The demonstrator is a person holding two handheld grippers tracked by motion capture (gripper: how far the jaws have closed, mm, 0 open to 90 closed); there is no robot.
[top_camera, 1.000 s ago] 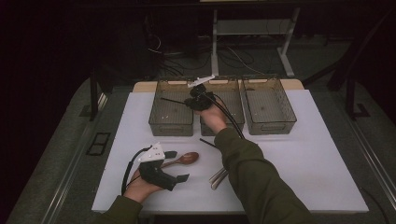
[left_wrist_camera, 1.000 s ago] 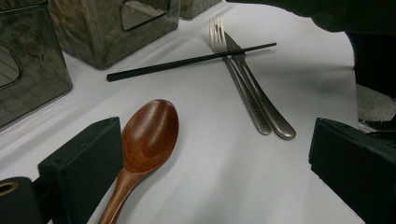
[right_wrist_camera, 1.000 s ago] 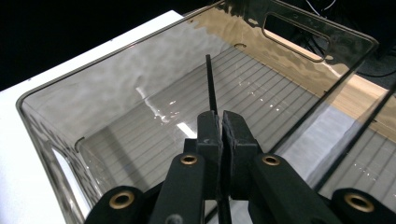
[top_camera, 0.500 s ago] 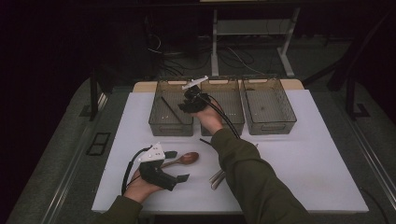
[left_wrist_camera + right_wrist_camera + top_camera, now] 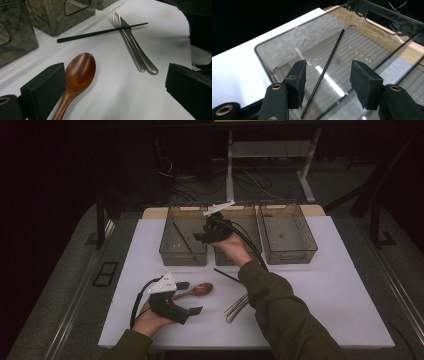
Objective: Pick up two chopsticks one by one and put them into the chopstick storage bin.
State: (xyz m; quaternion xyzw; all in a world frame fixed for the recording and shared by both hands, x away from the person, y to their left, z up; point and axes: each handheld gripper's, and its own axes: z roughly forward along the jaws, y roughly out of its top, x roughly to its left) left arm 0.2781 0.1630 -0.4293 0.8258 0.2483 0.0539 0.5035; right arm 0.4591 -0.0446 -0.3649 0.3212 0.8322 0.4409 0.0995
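The right claw [image 5: 202,236] is held out on a stretched arm in a dark green sleeve [image 5: 280,310], raised above the bench [image 5: 350,285]. Its jaws have just been opening and stand apart with nothing pressed between them. The left claw [image 5: 189,297] rests low near the bench's near edge, jaws wide apart, gripping nothing.

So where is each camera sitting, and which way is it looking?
High view: above the person's side, looking forward and down on the white table; both forearms, left claw and right claw show.
Left gripper view: on the left claw, low over the table, facing the wooden spoon; its two jaws show.
Right gripper view: on the right claw, looking down into the left bin; its jaws show.
Shared: the high and right gripper views both show the chopstick in that bin.
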